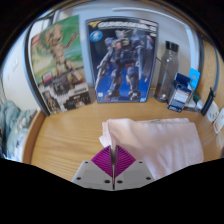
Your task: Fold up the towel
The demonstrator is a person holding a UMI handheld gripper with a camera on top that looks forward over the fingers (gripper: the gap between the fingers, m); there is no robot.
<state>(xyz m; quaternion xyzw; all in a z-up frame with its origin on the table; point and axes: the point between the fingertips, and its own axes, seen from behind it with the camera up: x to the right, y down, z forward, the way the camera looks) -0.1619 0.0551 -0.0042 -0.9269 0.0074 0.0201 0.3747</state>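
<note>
2 claw fingers pinching towel, table

Gripper fingers closed, pinching white towel edge on wooden table

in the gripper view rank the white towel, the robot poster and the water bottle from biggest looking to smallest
1. White towel, though it lies nearest the camera, just beyond the shut gripper, which inflates it.
2. Robot poster on the wall.
3. Water bottle beside the poster.
</note>
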